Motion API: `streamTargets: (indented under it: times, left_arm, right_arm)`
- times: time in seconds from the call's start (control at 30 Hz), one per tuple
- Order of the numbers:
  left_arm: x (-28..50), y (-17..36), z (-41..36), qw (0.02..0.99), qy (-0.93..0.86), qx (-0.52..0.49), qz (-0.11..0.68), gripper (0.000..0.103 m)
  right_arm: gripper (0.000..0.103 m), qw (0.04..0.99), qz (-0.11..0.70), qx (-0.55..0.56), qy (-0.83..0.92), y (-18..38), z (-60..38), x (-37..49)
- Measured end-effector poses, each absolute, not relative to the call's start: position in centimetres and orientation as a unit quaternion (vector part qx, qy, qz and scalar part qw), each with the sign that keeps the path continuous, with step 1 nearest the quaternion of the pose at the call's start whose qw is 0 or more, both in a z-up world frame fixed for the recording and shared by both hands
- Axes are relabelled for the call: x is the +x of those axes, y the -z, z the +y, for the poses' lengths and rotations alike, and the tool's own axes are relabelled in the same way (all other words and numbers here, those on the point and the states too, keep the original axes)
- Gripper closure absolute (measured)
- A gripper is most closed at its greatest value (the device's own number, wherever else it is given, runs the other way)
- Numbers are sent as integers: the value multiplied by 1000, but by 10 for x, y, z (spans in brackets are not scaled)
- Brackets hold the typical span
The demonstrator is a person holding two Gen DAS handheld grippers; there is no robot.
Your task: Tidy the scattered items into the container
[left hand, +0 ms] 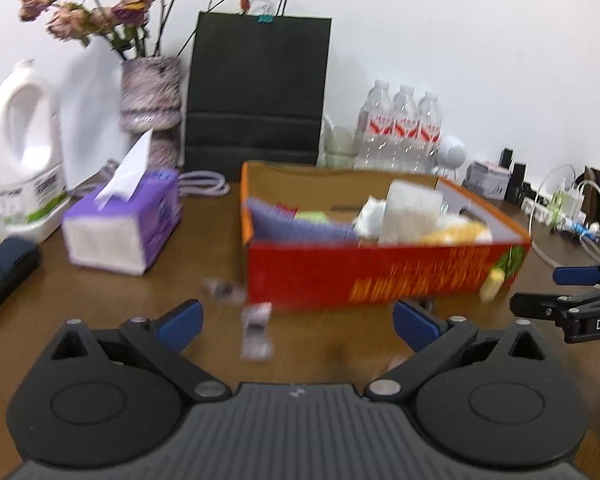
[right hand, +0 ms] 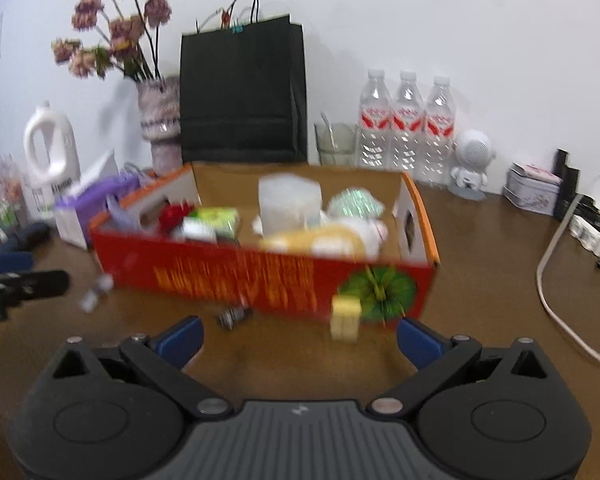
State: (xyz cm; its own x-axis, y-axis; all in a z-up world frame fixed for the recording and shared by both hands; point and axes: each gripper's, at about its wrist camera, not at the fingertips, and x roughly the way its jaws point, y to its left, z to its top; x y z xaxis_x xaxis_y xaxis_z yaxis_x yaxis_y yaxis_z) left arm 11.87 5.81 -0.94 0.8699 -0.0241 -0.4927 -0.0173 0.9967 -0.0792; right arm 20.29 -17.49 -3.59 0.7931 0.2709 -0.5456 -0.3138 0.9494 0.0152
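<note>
A red and orange cardboard box [left hand: 380, 276] [right hand: 228, 276] stands mid-table and holds a purple cloth [left hand: 296, 226], a white block [left hand: 410, 210] [right hand: 290, 204], a yellow item and packets. Loose on the table before it lie a small silvery packet [left hand: 256, 334] [right hand: 96, 292], a little dark piece [left hand: 224, 290] [right hand: 234, 316] and a pale yellow block [left hand: 494, 284] [right hand: 345, 318]. My left gripper [left hand: 298, 324] [right hand: 24, 272] is open, empty, just short of the silvery packet. My right gripper [right hand: 300, 342] [left hand: 556, 290] is open, empty, near the yellow block.
A purple tissue box [left hand: 120, 224], a white detergent jug [left hand: 26, 152], a vase of dried flowers [left hand: 150, 96], a black paper bag [left hand: 256, 88] and three water bottles [right hand: 406, 124] line the back. Cables [right hand: 552, 280] and a tin [right hand: 534, 188] sit at the right.
</note>
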Motion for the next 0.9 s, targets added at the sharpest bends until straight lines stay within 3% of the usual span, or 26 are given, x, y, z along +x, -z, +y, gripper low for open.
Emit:
streamTargets:
  times: [0.33, 0.9]
  left_arm:
    - [102, 38, 71, 955, -18, -36, 294, 0]
    - [97, 37, 75, 956, -59, -53, 284, 0]
  right_arm:
    - [0, 944, 299, -52, -130, 64, -173, 185]
    - [0, 945, 312, -9, -102, 66, -187, 189]
